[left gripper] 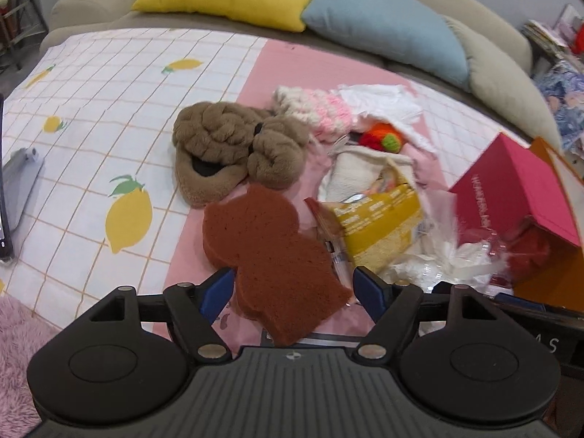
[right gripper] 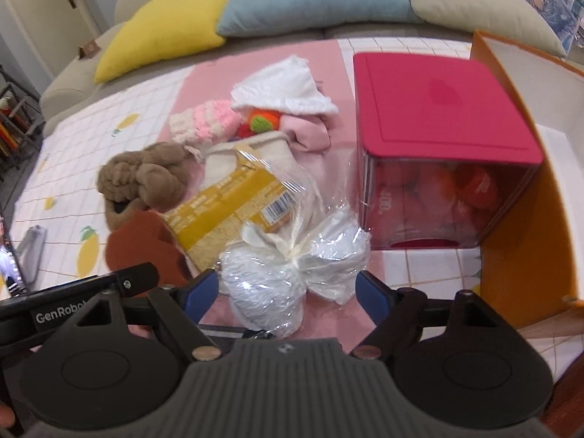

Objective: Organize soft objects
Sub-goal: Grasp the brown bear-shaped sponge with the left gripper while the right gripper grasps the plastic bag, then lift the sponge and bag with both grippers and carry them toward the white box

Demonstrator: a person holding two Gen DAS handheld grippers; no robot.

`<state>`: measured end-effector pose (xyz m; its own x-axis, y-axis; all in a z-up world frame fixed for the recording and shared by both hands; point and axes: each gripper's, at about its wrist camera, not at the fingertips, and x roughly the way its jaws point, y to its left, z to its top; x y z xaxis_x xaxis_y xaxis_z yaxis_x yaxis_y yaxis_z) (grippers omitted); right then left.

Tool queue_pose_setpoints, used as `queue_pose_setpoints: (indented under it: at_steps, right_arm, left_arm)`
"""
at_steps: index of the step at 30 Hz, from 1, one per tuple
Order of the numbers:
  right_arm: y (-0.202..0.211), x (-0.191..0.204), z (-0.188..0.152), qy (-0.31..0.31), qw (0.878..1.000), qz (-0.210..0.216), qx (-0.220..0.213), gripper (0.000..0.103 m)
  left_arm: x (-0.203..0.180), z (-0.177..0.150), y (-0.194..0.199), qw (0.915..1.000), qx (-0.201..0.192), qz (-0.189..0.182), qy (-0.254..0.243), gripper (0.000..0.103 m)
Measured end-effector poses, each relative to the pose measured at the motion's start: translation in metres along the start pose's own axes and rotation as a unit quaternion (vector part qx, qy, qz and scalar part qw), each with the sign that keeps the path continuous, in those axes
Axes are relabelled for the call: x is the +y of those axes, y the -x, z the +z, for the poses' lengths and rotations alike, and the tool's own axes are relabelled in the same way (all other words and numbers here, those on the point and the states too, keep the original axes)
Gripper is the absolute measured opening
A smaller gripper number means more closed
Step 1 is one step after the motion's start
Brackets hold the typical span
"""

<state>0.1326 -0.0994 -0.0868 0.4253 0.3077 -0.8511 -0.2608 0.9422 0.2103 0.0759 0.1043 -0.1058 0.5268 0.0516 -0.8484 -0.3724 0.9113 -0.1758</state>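
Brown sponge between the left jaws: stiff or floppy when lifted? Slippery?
The brown sponge looks porous and thick, so probably light and squashy, bending a little rather than drooping. Its rough surface should grip, not slip. The left hand-held gripper stands open around it, with no pinch yet.

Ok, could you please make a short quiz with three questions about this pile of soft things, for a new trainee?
1. True or false: the left tongs have already closed on the brown sponge.
2. Which object lies between the right tongs' fingers? A) the fluffy brown slippers B) the clear bag of white filling C) the yellow cushion
3. Fill in: the box with the clear front has a ____ lid.

Key: 1 false, the fingers stand apart on both sides of it; 2 B; 3 red.
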Motion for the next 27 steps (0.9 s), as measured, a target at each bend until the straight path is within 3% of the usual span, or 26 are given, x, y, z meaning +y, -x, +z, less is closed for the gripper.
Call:
queue_pose_setpoints:
  at_steps: [9, 15, 19, 24, 27]
  right_arm:
    - [-0.024, -0.006, 0.0, -0.024, 0.999, 0.0, 0.031, 0.085]
    - [-0.024, -0.006, -0.003, -0.012, 1.0, 0.0, 0.026, 0.075]
    - [-0.019, -0.005, -0.007, 0.004, 1.0, 0.0, 0.021, 0.068]
    - [-0.01, -0.002, -0.011, 0.031, 0.999, 0.001, 0.01, 0.057]
    - [-0.003, -0.001, -0.013, 0.049, 0.999, 0.002, 0.001, 0.052]
  left_arm:
    - [0.003, -0.001, -0.026, 0.9981, 0.033, 0.031, 0.041, 0.088]
    - [0.001, -0.003, -0.027, 0.9987, 0.028, 0.029, 0.032, 0.091]
    - [-0.001, -0.005, -0.024, 0.9995, 0.022, 0.018, 0.017, 0.075]
    - [-0.006, -0.009, -0.018, 0.9997, 0.016, 0.017, -0.009, 0.064]
    - [-0.007, -0.01, -0.011, 0.9995, 0.007, 0.02, -0.023, 0.049]
